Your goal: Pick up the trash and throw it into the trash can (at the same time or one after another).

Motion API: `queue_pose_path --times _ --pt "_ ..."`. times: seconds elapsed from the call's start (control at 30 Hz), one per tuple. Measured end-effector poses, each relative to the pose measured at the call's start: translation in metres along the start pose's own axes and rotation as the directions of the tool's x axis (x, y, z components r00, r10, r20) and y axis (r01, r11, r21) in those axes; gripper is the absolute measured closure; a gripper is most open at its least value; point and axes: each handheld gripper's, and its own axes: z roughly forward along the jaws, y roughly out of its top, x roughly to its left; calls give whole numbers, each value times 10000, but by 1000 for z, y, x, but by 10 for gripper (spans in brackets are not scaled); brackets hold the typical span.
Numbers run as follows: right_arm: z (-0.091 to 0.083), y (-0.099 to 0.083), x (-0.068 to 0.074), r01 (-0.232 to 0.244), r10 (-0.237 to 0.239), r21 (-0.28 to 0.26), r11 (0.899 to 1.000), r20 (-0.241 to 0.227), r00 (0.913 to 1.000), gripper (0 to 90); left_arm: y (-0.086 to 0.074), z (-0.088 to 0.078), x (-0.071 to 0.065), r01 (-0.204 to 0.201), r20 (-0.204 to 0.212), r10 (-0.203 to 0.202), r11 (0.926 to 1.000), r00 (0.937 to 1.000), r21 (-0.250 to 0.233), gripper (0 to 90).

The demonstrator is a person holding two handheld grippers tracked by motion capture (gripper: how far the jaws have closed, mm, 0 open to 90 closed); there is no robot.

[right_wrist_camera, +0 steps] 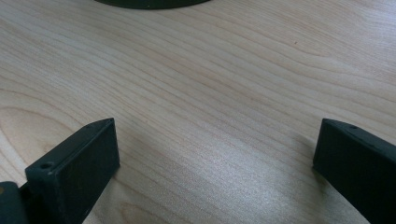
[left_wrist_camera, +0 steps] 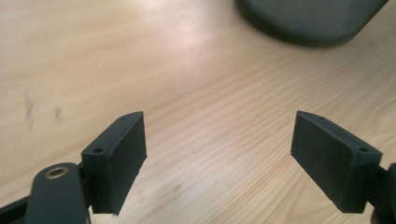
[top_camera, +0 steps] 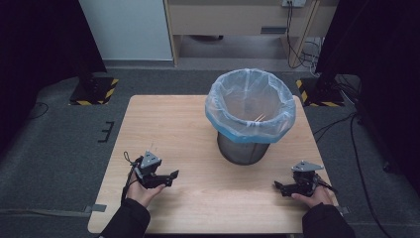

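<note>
Two tongs rest low over our wooden bench [top_camera: 198, 129], one in each hand, and both stand with their jaws spread wide and nothing between them. Our left tongs [top_camera: 171, 176] sit near the front left of the bench and point toward the middle; in the left gripper view the left tongs [left_wrist_camera: 218, 140] frame bare wood grain, with the dark mesh base of the bin [left_wrist_camera: 310, 21] ahead and to the right. Our right tongs [top_camera: 278, 187] sit near the front right edge and point inward; in the right gripper view they [right_wrist_camera: 215, 154] also frame bare wood, with the bin's base [right_wrist_camera: 149, 3] just showing at the top. The bin [top_camera: 242, 148] stands on the far middle of the bench, between and beyond both tongs, well apart from each. A pale blue plastic bag [top_camera: 250, 106] lines it, folded over the rim.
</note>
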Motion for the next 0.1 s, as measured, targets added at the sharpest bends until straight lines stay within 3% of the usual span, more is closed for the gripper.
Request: queue_pose_path --times 0.1 --pt "0 0 0 -1 1 1 10000 0 10000 6 -6 2 9 -89 -238 96 9995 9997 311 172"
